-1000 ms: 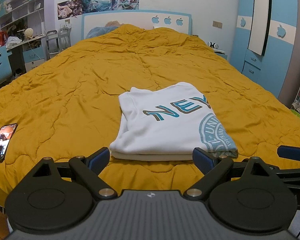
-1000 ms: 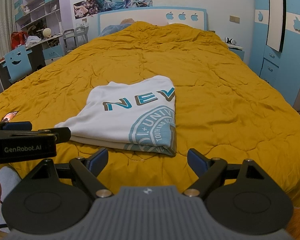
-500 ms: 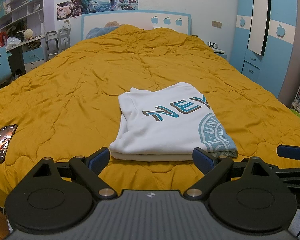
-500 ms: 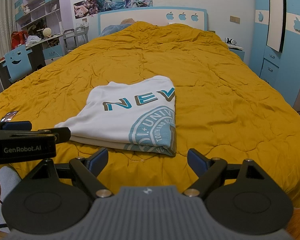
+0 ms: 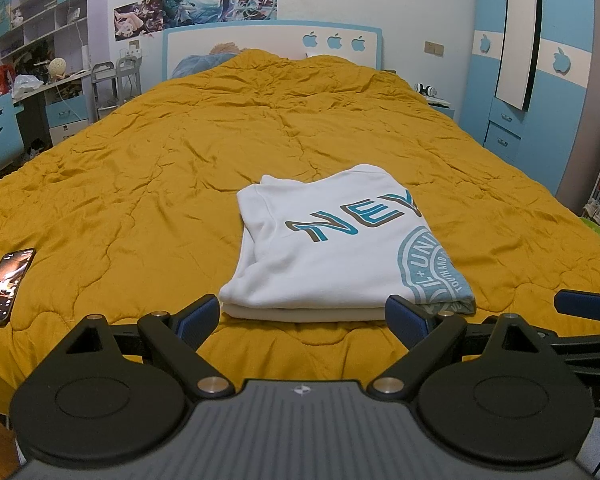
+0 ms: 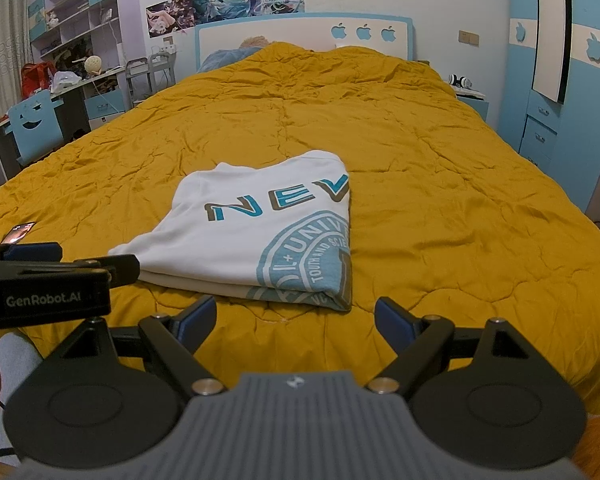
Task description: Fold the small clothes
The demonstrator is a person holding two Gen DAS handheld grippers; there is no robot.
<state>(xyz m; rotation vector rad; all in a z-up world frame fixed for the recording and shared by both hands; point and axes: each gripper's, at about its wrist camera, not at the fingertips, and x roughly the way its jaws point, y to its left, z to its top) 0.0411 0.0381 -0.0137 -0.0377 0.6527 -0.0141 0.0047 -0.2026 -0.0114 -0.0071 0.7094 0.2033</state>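
Note:
A white T-shirt (image 5: pixel 340 248) with blue lettering and a round blue print lies folded into a flat rectangle on the yellow quilt (image 5: pixel 180 184); it also shows in the right wrist view (image 6: pixel 260 232). My left gripper (image 5: pixel 302 318) is open and empty, just short of the shirt's near edge. My right gripper (image 6: pixel 296 320) is open and empty, near the shirt's front right corner. The left gripper's body shows at the left of the right wrist view (image 6: pixel 52 280). A blue fingertip of the right gripper shows at the right edge of the left wrist view (image 5: pixel 584 304).
A phone (image 5: pixel 6 280) with a lit screen lies on the quilt at the left, near the bed's front edge. A desk and a blue chair (image 6: pixel 32 128) stand left of the bed. A blue wardrobe (image 5: pixel 540 80) stands to the right.

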